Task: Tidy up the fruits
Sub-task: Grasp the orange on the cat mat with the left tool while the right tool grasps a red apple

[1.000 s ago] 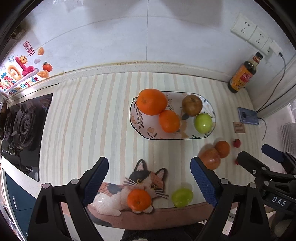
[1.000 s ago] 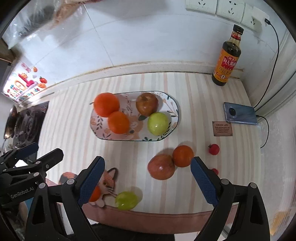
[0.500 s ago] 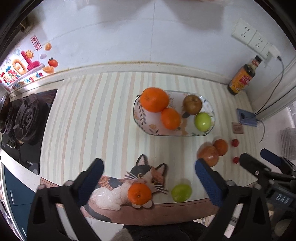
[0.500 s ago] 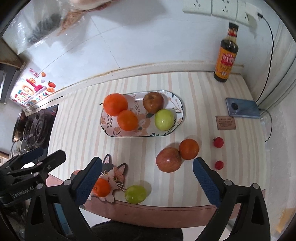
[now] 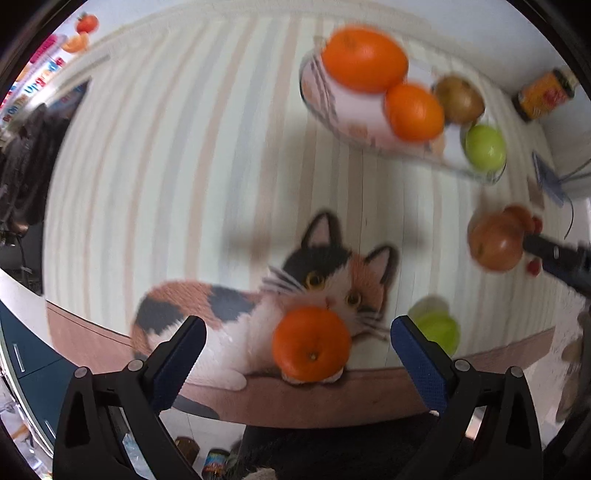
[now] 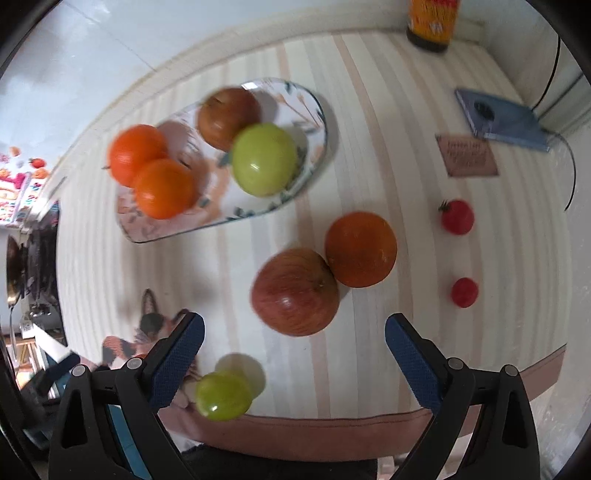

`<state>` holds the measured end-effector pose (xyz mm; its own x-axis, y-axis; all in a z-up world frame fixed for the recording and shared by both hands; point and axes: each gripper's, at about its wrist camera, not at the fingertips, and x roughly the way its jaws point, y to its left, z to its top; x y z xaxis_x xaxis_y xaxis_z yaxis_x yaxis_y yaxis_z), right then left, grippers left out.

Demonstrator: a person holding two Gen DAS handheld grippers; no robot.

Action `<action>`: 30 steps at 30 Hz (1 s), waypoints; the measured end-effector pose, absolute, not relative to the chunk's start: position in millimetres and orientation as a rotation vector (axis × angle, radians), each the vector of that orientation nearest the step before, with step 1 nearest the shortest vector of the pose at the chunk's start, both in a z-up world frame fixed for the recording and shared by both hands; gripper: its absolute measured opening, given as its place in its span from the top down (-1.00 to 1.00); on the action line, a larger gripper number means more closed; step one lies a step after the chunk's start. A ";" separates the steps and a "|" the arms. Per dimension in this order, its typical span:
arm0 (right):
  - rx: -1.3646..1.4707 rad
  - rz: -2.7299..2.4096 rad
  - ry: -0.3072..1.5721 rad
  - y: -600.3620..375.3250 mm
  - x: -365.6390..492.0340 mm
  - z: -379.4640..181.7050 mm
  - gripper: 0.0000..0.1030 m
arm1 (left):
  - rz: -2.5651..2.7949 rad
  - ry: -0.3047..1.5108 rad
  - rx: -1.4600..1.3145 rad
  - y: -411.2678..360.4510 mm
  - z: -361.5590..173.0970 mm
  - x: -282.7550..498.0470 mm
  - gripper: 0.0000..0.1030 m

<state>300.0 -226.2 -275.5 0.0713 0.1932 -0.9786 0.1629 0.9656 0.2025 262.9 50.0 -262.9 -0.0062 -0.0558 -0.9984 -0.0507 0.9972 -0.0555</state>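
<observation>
My left gripper (image 5: 297,343) is open, its jaws either side of a small orange (image 5: 311,344) that lies on a cat-shaped mat (image 5: 258,295) at the counter's front edge. My right gripper (image 6: 293,341) is open just in front of a red apple (image 6: 295,291) that touches an orange (image 6: 361,249). A small green fruit (image 6: 222,395) lies by the front edge; it also shows in the left wrist view (image 5: 437,326). The oval plate (image 6: 314,122) holds two oranges (image 6: 151,175), a brown apple (image 6: 227,116) and a green apple (image 6: 264,164).
Two small red tomatoes (image 6: 457,216) (image 6: 464,292) lie to the right. A phone (image 6: 500,120) on a cable, a small card (image 6: 467,156) and a sauce bottle (image 6: 432,22) stand at the back right. A stove (image 5: 22,177) is at the far left.
Both grippers have moved down and forward toward the counter, so the fruits look much larger. The left one now brackets the small orange; the right one is close to the red apple.
</observation>
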 end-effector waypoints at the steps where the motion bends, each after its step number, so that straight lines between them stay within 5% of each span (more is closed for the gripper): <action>1: 0.294 0.022 1.514 -226.5 301.1 -280.6 -0.95 | -0.007 1.602 -0.085 49.0 -271.8 259.1 -0.99; 13: 0.273 0.023 1.558 -210.6 317.9 -324.6 -0.82 | -0.013 1.711 -0.100 42.9 -320.6 247.1 -0.99; 15: 0.263 0.027 1.539 -209.0 317.6 -324.5 -0.51 | -0.006 1.704 -0.096 43.7 -322.9 247.6 -0.78; 18: 0.244 0.035 1.515 -207.6 315.1 -321.4 -0.40 | -0.019 1.687 -0.118 44.0 -321.1 247.7 -0.22; 30: 0.259 0.156 1.591 -190.8 261.4 -324.6 -0.40 | -0.049 1.630 -0.098 26.1 -313.6 259.9 -0.18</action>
